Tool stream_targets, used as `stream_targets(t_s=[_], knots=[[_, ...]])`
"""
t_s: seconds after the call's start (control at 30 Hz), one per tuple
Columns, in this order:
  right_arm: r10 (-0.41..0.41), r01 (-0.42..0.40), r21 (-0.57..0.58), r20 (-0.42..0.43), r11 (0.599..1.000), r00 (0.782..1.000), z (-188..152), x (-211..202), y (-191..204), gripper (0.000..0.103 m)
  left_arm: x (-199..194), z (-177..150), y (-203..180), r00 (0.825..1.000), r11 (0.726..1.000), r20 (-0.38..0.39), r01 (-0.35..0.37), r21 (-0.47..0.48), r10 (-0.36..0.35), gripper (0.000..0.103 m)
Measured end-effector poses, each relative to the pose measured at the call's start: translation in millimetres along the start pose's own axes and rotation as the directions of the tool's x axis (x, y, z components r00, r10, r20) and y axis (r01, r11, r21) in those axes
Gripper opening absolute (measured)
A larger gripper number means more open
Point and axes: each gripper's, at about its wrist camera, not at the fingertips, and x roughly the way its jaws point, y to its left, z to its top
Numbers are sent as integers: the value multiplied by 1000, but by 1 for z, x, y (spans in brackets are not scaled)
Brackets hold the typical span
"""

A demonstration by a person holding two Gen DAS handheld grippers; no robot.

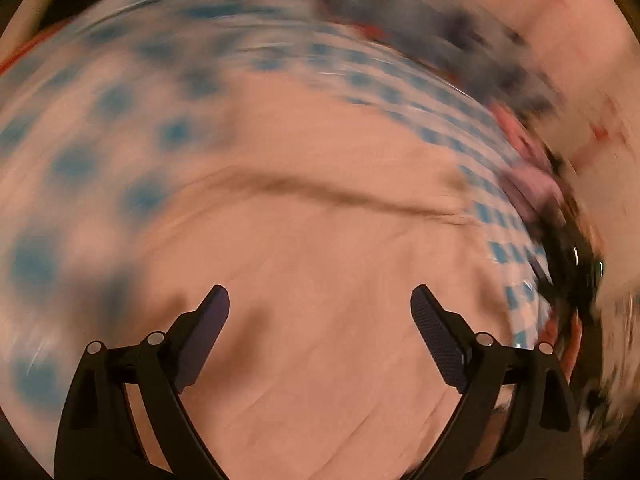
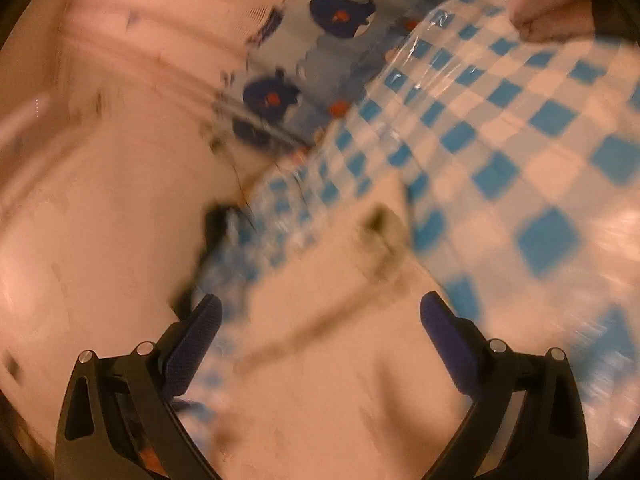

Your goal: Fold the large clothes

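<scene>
Left claw (image 1: 320, 300) spread wide, gripping nothing, above a pale pink garment (image 1: 320, 240). Right claw (image 2: 320, 308) likewise wide and unloaded. Garment lies flat on blue-checked cloth (image 2: 520, 140); both views blurred.

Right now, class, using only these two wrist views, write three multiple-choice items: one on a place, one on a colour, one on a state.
1. The pale garment lies on: A. checked cloth B. bare wood C. a chair
2. The checked cloth has squares of: A. red B. blue C. green
3. The left gripper and right gripper are: A. both shut B. one shut C. both open

A: checks surround the garment. B: blue and white squares show. C: each pair of fingers stands wide apart, gripping nothing.
</scene>
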Motion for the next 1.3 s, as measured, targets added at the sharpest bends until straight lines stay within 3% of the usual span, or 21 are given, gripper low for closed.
stream_targets(t_s=[0.1,0.2,0.33,0.57,0.67,0.73,0.83,0.9,0.97,1.0,1.07,1.13,1.17,1.23,1.3], knots=[[-78,78,0,-118,997,990,-40,-37,-26,95,-38,-53,74,1000,987,0,-11,-163,11,88],[-91,96,12,-218,995,972,-68,-64,-41,95,-34,-83,102,1000,972,-1,20,-234,-21,88],[-18,47,77,-334,996,942,-92,-77,-46,95,-5,-100,104,997,957,-22,71,-280,-81,88],[-16,57,87,-422,995,907,-116,-69,-38,95,12,-121,86,993,970,-61,81,-228,-97,90],[68,-11,125,-459,992,886,-129,-63,-39,96,3,-123,87,981,954,-39,178,-239,-193,90],[91,-41,118,-463,992,882,-131,-60,-37,95,-7,-124,89,965,936,-8,251,-246,-261,90],[19,32,107,-448,994,894,-123,-56,-44,95,1,-119,96,975,948,-57,197,-249,-217,90],[12,41,107,-450,993,893,-119,-52,-47,95,9,-117,109,968,933,-72,208,-294,-239,90],[70,-14,118,-489,993,870,-125,-45,-44,96,14,-119,116,954,908,-62,259,-330,-294,90],[121,-67,122,-516,990,848,-130,-41,-39,96,16,-120,116,945,899,-53,288,-330,-322,90],[145,-107,100,-541,989,829,-134,-36,-32,96,18,-121,114,937,896,-54,313,-313,-346,90],[84,-49,79,-543,996,836,-132,-33,-37,95,23,-120,116,953,922,-88,254,-293,-291,90],[72,-23,101,-518,995,852,-127,-34,-45,95,24,-119,118,956,924,-87,242,-296,-279,90],[108,-40,147,-487,988,867,-122,-38,-50,95,17,-117,122,966,927,-69,218,-304,-250,90],[100,-45,121,-506,992,857,-123,-37,-46,95,7,-116,125,981,942,-41,168,-289,-187,90]])
